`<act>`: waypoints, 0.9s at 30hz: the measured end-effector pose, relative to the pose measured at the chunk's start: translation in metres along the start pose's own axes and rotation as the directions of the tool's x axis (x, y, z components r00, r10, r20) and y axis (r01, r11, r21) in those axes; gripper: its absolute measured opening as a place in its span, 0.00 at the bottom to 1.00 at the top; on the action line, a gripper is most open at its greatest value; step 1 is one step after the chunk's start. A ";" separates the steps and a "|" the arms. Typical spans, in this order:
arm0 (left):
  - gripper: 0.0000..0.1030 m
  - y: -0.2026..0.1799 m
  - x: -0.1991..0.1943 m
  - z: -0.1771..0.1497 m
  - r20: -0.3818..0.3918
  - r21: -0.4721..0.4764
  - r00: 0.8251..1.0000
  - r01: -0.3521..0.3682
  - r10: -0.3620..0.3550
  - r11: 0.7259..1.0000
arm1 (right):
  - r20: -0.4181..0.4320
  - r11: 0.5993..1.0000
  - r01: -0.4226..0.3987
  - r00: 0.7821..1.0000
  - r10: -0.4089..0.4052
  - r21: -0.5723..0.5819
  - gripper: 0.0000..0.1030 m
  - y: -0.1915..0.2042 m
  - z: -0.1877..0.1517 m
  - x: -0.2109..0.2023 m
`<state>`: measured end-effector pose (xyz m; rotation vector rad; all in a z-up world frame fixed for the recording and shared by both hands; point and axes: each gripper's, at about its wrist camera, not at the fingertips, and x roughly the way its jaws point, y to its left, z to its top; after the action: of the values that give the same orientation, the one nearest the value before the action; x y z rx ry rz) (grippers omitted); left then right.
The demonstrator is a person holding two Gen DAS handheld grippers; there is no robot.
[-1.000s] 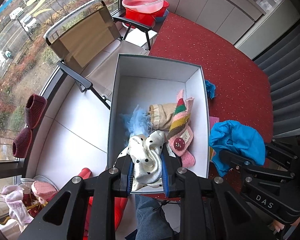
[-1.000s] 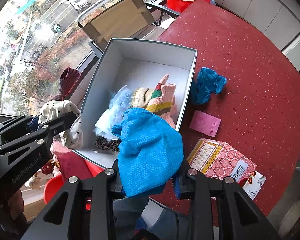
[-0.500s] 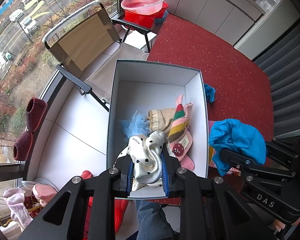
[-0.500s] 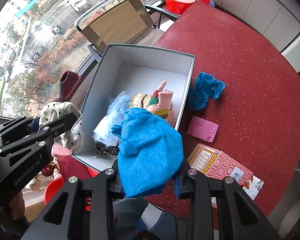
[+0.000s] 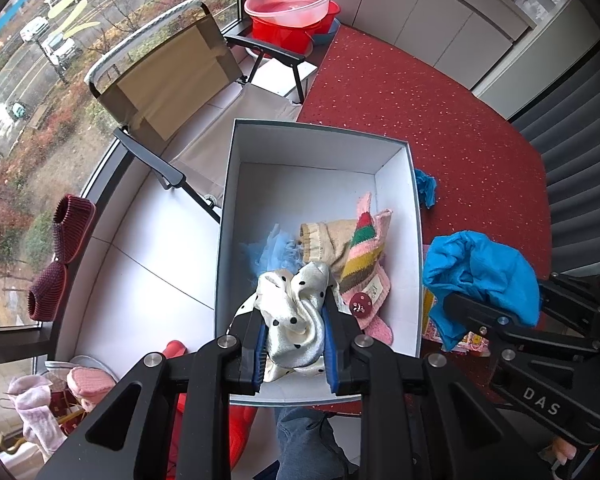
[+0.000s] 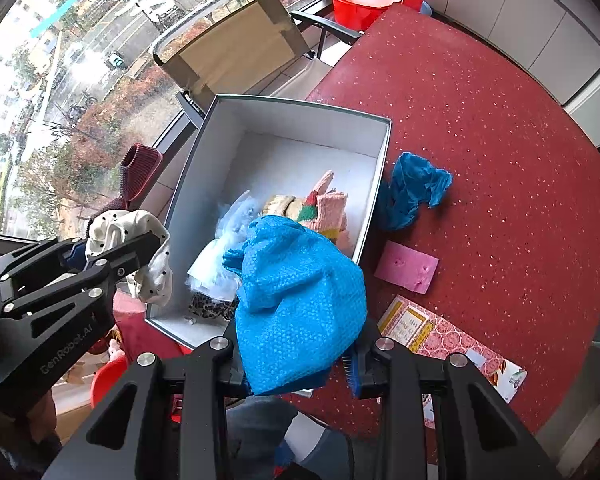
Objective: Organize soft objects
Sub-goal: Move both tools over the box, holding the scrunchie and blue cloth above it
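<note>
My left gripper [image 5: 294, 344] is shut on a cream polka-dot cloth [image 5: 296, 316] and holds it above the near end of the open white box [image 5: 320, 152]. My right gripper [image 6: 300, 368] is shut on a blue cloth [image 6: 300, 300] and holds it above the box's near right corner. The blue cloth also shows in the left wrist view [image 5: 480, 272], and the polka-dot cloth in the right wrist view [image 6: 132, 236]. In the box lie a striped knit sock [image 5: 364, 256], a beige sock [image 5: 324, 240] and a pale blue fluffy piece [image 5: 276, 248].
The box sits at the left edge of a red table [image 6: 500, 140]. A crumpled blue cloth [image 6: 412, 188], a pink card [image 6: 406, 266] and a patterned packet [image 6: 440, 340] lie on the table. A folding chair [image 5: 172, 80] and red basins [image 5: 292, 16] stand beyond.
Both grippers have risen and drawn back slightly, so the box appears smaller and farther. Each still holds its cloth.
</note>
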<state>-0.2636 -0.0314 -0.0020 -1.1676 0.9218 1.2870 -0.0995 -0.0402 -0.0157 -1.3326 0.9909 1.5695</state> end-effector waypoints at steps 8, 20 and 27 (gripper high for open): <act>0.24 0.005 0.010 0.005 -0.015 -0.009 1.000 -0.015 0.015 1.000 | -0.009 1.000 -0.016 1.000 0.016 -0.004 0.33 0.004 0.005 0.006; 0.24 0.004 0.019 0.008 -0.034 -0.002 0.999 -0.021 0.021 1.000 | -0.015 1.000 -0.022 1.000 0.022 -0.013 0.33 0.009 0.012 0.013; 0.24 0.005 0.025 0.009 -0.046 0.002 0.999 -0.021 0.021 1.000 | -0.030 1.000 -0.021 0.999 0.020 -0.014 0.33 0.011 0.013 0.018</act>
<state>-0.2666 -0.0176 -0.0246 -1.1935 0.9706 1.2813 -0.1160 -0.0301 -0.0317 -1.3635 1.0160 1.5792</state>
